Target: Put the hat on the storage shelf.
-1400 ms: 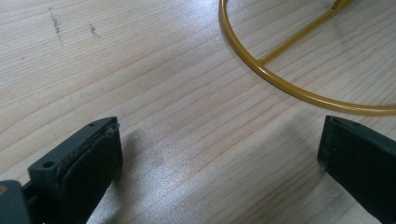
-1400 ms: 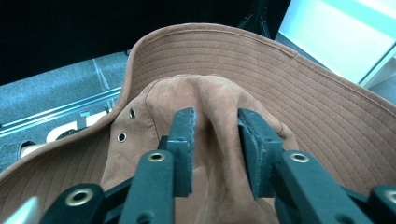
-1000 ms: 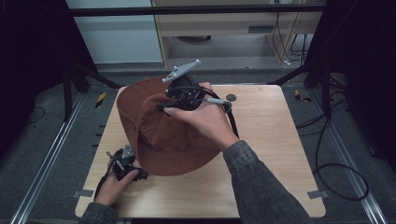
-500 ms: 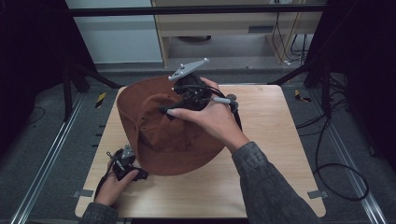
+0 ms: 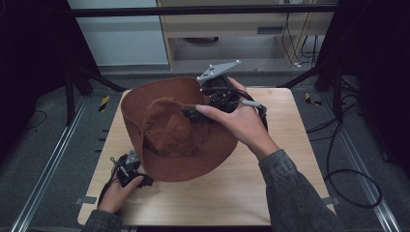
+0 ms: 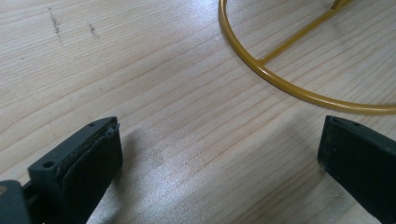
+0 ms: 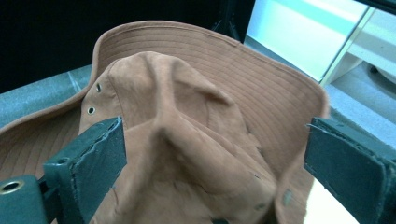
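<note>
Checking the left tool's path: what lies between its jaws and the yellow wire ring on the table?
Only bare wooden table, as the left gripper view shows: the left tool stands open, short of the yellow wire ring.

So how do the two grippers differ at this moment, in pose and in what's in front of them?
The left gripper sits low at the table's near left edge; the right gripper is raised over the brown hat. The left's jaws frame bare wood and a yellow wire ring; the right's, just opened, frame the hat's crown without pressing it. Both are open and hold nothing.
</note>
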`<state>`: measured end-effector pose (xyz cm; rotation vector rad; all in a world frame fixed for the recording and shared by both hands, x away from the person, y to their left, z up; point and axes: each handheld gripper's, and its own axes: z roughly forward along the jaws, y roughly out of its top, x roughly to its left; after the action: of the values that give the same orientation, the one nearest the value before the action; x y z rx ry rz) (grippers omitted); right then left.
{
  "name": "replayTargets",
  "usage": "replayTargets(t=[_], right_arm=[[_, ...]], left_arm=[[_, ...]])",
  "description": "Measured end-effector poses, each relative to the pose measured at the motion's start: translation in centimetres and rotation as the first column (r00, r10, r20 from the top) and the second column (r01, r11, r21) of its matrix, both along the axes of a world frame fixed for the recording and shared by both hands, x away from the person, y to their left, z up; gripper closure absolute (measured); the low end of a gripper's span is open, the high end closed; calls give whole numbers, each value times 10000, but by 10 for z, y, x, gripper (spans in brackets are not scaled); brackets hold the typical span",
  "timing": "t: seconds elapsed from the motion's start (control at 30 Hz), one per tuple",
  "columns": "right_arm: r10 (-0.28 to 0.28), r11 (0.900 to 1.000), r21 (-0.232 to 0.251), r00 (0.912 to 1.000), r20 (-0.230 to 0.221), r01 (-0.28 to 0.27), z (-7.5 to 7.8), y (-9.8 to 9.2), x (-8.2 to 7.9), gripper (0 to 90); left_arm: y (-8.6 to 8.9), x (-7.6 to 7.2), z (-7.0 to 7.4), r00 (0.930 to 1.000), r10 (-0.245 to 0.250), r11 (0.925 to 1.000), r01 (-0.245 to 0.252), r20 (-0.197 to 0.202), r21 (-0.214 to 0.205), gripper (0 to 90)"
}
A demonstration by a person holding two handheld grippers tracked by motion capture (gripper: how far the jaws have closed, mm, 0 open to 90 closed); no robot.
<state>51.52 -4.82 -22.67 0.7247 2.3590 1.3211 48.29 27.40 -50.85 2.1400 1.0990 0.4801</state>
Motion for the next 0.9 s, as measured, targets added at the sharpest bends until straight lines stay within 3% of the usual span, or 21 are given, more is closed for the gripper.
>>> replayTargets(t=[0.4,0.8,0.9], right_arm=[[-949,9945,461,9954,121,942,0,-51,-2,58],[-1732,9834,511,9847,-193,1739,-22,-105,-7,60],[-2093,9759,560,9773,-333,2109,-34,-128,-10,64]], left_arm=[[-2,3,0,10000,-78,10000,78,13,-32,0],[-2,3,0,10000,-75,10000,75,3,-40,0],[-2,3,0,10000,-89,10000,89,-6,-19,0]])
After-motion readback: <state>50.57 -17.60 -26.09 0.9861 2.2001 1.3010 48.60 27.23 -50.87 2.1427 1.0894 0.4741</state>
